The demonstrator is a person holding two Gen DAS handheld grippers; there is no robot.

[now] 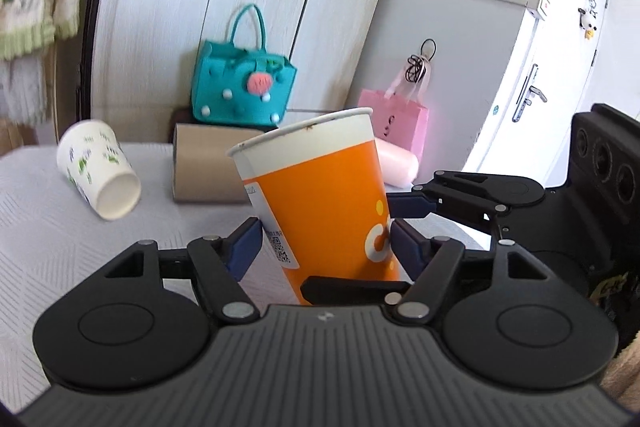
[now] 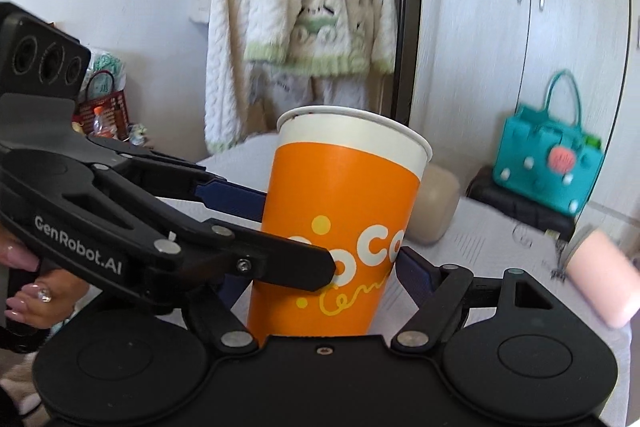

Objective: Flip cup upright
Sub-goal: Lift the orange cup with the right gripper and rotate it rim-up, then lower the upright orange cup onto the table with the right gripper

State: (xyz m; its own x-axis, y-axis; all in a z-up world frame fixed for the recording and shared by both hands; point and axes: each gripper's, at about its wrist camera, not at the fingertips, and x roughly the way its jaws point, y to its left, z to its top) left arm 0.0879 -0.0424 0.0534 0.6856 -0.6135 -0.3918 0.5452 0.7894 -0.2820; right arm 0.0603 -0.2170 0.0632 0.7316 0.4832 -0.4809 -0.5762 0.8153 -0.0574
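Orange cup point(image 1: 320, 203) rim-up, slightly tilted, above the surface point(image 1: 48, 227). Left gripper point(image 1: 326, 241) and right gripper point(image 2: 320, 267) both clamped on it. Risk: opposing squeezes crush the paper wall; uneven release tips it.

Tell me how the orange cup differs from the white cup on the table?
The orange cup stands mouth up, slightly tilted; the white cup lies tipped over, its base facing the camera. The orange cup sits between the fingers of both the left gripper and right gripper; nothing touches the white cup. The orange cup has white lettering; the white cup has small green prints. Both look like tapered paper cups.
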